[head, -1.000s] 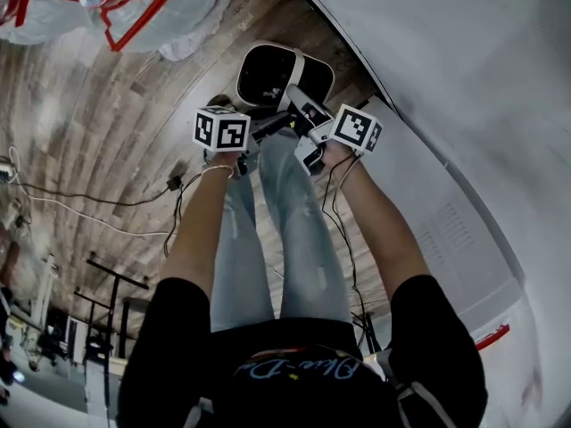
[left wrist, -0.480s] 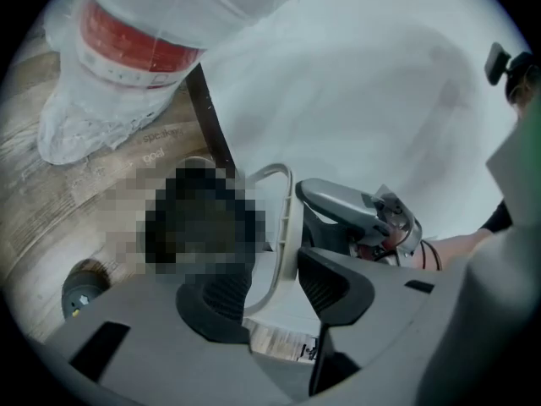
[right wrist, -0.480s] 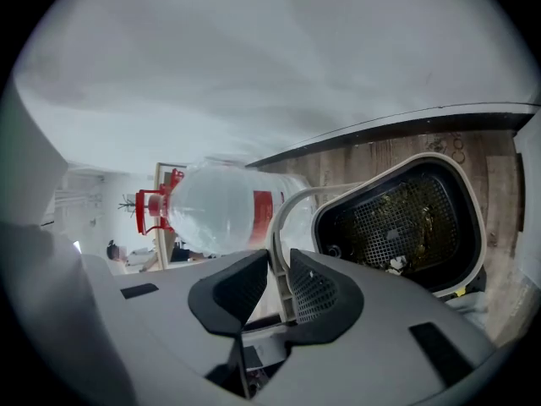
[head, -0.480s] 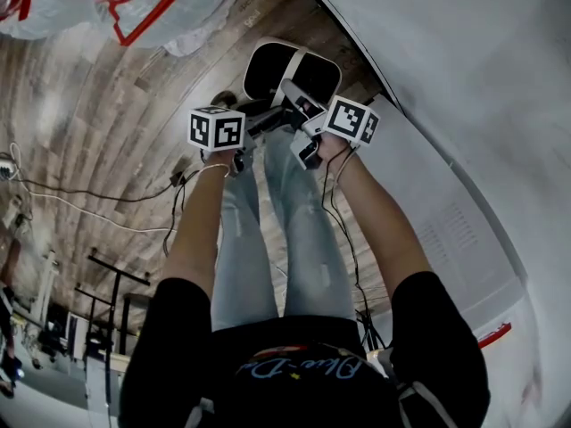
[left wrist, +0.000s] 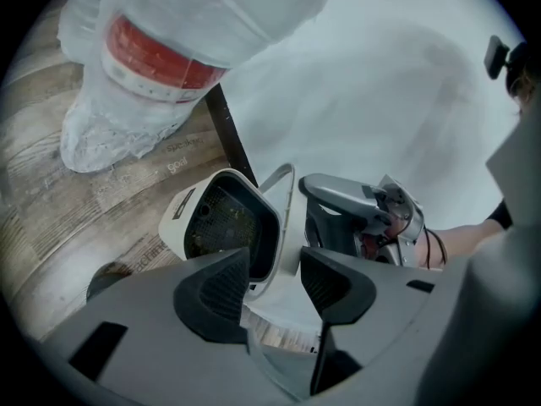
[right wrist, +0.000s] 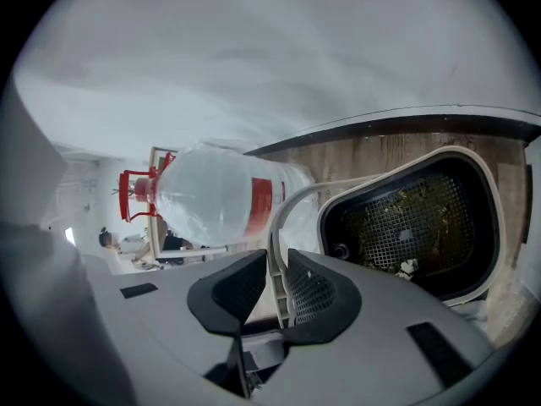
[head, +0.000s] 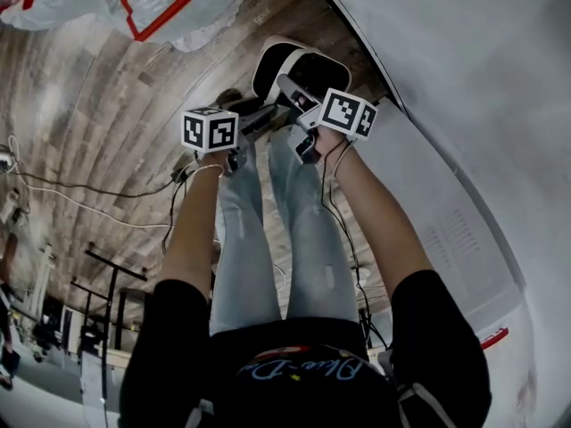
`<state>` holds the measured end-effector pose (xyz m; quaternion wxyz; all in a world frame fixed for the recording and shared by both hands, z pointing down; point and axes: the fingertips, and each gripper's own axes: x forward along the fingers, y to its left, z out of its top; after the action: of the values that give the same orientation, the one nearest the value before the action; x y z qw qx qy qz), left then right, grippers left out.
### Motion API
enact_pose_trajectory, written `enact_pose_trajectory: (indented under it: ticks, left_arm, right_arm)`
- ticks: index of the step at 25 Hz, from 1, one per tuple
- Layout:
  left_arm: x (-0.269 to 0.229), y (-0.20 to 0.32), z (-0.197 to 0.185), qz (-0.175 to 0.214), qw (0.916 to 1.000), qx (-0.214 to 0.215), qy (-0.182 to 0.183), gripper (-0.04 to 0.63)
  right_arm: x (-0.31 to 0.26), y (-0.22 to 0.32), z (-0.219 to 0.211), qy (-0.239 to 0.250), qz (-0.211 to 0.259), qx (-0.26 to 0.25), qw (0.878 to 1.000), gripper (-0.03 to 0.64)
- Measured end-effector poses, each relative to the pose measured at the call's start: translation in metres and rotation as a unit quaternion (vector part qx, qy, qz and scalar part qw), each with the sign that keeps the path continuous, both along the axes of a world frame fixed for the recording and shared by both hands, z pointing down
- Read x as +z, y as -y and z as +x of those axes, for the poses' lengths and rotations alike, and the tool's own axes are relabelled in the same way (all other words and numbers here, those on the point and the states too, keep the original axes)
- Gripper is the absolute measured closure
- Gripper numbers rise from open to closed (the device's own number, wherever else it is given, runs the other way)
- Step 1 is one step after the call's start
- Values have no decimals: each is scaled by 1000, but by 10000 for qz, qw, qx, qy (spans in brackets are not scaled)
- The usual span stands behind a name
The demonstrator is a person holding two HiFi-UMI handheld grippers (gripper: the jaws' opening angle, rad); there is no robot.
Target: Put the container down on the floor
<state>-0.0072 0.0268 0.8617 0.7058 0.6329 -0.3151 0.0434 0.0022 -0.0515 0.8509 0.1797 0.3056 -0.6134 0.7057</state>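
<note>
Shirt (head: 294, 368), well below the container (head: 299, 71): pale script lettering across the chest, seemingly beginning "Blue", remainder unreadable. Cube (head: 211, 129) of the left hand-held gripper (left wrist: 272, 269), just left of the container, and cube (head: 348, 114) of the right hand-held gripper (right wrist: 275, 273), just below it: black-and-white square code markers, no letters. Container wall: small dark label strip (left wrist: 182, 203), unreadable. Water bottle (right wrist: 215, 201) behind the container: red label band with white print, too small to read. Floor plank (left wrist: 173, 157) left of the container: faint stamped print, illegible. White panel (head: 455, 234) to the right of the container: faint rows of print, illegible.
</note>
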Motion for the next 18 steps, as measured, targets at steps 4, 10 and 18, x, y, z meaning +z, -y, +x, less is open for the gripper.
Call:
enact_pose_trajectory:
  ticks: [4,10,18]
  left_arm:
    - [5,-3,-11,-67,9999,-129,44,416]
    - [10,-3,-15,-174,9990,-400,20,416]
    - [35,-14,-32,-398,9966,-210,697,476]
  right_arm:
    - [5,-1,-9,-17,-58,-27,10000,548]
    - [7,0,-15,60,28,-173,9998,548]
    - [1,-2,-16,278,148,-251,9992,543]
